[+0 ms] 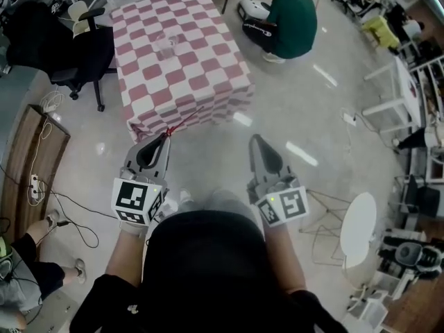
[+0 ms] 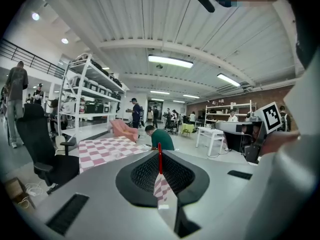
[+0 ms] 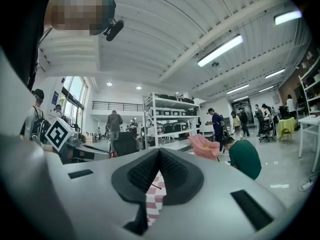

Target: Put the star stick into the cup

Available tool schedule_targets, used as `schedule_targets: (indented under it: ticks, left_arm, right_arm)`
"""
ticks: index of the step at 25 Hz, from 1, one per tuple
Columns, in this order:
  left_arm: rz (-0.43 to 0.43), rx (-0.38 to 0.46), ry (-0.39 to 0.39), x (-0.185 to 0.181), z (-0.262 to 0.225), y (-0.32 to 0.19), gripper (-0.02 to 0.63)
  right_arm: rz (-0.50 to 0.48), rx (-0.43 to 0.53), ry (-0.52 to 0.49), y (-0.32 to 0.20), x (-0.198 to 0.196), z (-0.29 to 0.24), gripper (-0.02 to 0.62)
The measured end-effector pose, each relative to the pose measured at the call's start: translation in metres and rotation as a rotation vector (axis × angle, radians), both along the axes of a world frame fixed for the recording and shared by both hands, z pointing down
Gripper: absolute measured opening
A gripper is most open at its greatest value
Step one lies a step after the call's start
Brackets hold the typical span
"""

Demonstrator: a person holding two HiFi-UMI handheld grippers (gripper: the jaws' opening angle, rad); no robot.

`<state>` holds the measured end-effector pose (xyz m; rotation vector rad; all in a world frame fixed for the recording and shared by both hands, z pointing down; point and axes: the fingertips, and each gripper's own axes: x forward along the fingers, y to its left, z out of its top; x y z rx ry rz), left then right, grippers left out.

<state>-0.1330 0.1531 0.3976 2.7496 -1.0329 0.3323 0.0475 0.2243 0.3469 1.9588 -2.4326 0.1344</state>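
Just off the near edge of the checked table [image 1: 208, 40], the star stick [image 1: 186, 120] is gripped between the clenched jaws of the left gripper [image 1: 164, 139], its red shaft slanting toward the cloth. The right gripper [image 1: 257, 139] is held alongside, jaws together on nothing. The cup [image 1: 166, 46] is seen standing on the tabletop, well apart from the stick.

Black short-sleeved top [image 1: 114, 307] (grey grippers [image 1: 166, 137] [image 1: 255, 138])

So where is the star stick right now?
The star stick is pinched in the left gripper, left of centre in the head view, pointing toward the checked table's near edge.
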Motion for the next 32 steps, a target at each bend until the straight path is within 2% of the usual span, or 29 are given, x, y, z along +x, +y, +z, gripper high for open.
schedule_targets:
  ticks: [5, 12, 23, 32]
  left_arm:
    - [0.004, -0.008, -0.005, 0.001, 0.006, -0.013, 0.052]
    - [-0.016, -0.010, -0.021, 0.026, 0.012, -0.048, 0.052]
    - [-0.131, -0.008, -0.061, 0.095, 0.006, -0.139, 0.052]
    - [-0.261, -0.004, -0.100, 0.139, -0.001, -0.187, 0.052]
  right_arm:
    - [0.013, -0.005, -0.011, -0.011, 0.004, 0.006, 0.014]
    - [-0.006, 0.001, -0.041, -0.057, 0.032, 0.013, 0.015]
    - [-0.148, 0.012, -0.070, -0.171, 0.105, 0.004, 0.015]
    - [-0.290, 0.009, -0.090, -0.232, 0.152, 0.004, 0.015]
